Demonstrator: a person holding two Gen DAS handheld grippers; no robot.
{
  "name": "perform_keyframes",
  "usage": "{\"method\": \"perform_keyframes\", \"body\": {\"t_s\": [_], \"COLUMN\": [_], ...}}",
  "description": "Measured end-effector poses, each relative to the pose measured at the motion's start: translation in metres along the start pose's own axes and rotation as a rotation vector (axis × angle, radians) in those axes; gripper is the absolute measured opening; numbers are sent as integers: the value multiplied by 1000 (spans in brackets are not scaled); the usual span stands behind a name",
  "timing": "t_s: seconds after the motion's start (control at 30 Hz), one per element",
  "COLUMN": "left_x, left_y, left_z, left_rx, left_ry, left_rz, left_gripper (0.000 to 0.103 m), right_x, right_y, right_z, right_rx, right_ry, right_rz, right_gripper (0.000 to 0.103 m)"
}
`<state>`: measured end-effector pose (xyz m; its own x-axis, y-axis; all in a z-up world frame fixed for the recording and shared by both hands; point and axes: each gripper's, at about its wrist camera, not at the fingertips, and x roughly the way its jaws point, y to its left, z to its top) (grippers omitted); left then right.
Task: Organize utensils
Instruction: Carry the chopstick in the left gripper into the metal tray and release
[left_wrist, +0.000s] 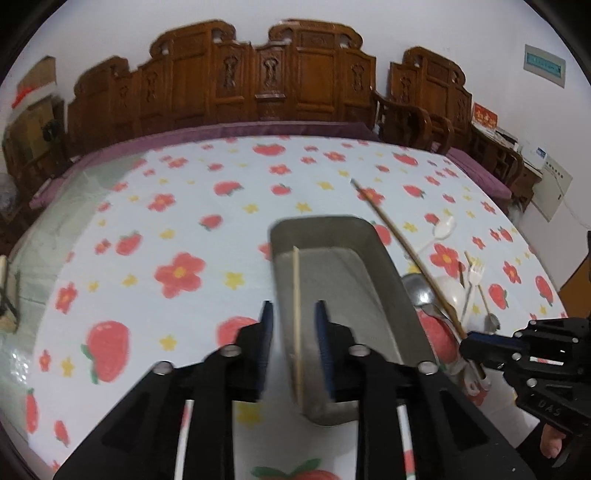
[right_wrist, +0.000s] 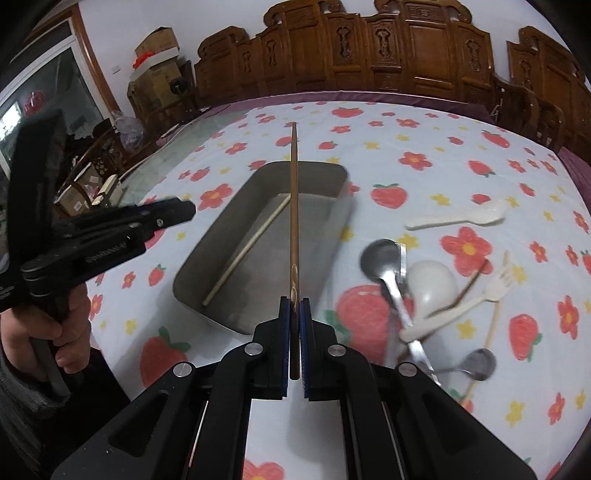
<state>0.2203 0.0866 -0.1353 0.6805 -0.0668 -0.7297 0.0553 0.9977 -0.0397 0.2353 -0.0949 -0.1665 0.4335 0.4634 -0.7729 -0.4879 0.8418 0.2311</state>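
We see a long, thin brown chopstick (right_wrist: 294, 206), dark and glossy with a paler patterned patch near the held end, tapering to a fine tip. Our right gripper (right_wrist: 294, 314) has its blue-padded fingers pressed together on the chopstick's thick end, so the stick runs straight forward from the jaws and hangs above the metal tray (right_wrist: 332, 225), its tip reaching past the tray's far rim. From the left wrist view the same chopstick (left_wrist: 402, 243) slants up beside the tray's right wall (left_wrist: 384, 266), rising from the right gripper (left_wrist: 469, 341).

Inside the tray lies a pale wooden chopstick (right_wrist: 247, 245), flat on the bottom and resting diagonally, well below the brown one and not touching it.

Our left gripper (left_wrist: 293, 332) holds its fingers apart with nothing between them; it sits over the near end of the tray, one finger left of the rim and one above the tray floor, with the pale chopstick (left_wrist: 296, 317) showing in the gap.

Right of the tray, on the strawberry-print tablecloth (right_wrist: 424, 140), the other utensils lie in a loose heap: a steel spoon (right_wrist: 380, 258), a white ladle-like spoon (right_wrist: 432, 284), a white plastic fork (right_wrist: 498, 284), a small steel spoon (right_wrist: 478, 363), and, farther from the tray, a white plastic spoon (right_wrist: 458, 219).
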Motion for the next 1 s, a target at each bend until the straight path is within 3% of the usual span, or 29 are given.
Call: {"method": "perform_keyframes", "body": {"t_s": [0.13,0.2,0.37,0.73,1.0], "left_x": [-13,-20,-31,-29,-28], "left_y": [9,13,18,26,24], "left_z": [2,3,5,6,4], "left_rx": [7,10,8,-20,-16], "left_ry": [-34,-56,-88,-83,-79], "left_rz": [28,41,46,37,36], "left_gripper": [39,55,70,71,71], "right_x": [14,21,35,48,51], "right_y": [11,15,23,24,19], "right_z": [8,12,15,11,19], "right_rx": [-9,-11,-22,-10,16], "right_ry": [10,16,41,72,51], "right_rz": [2,2,-8,-20,29], "right_gripper": [6,6,6,6,9]}}
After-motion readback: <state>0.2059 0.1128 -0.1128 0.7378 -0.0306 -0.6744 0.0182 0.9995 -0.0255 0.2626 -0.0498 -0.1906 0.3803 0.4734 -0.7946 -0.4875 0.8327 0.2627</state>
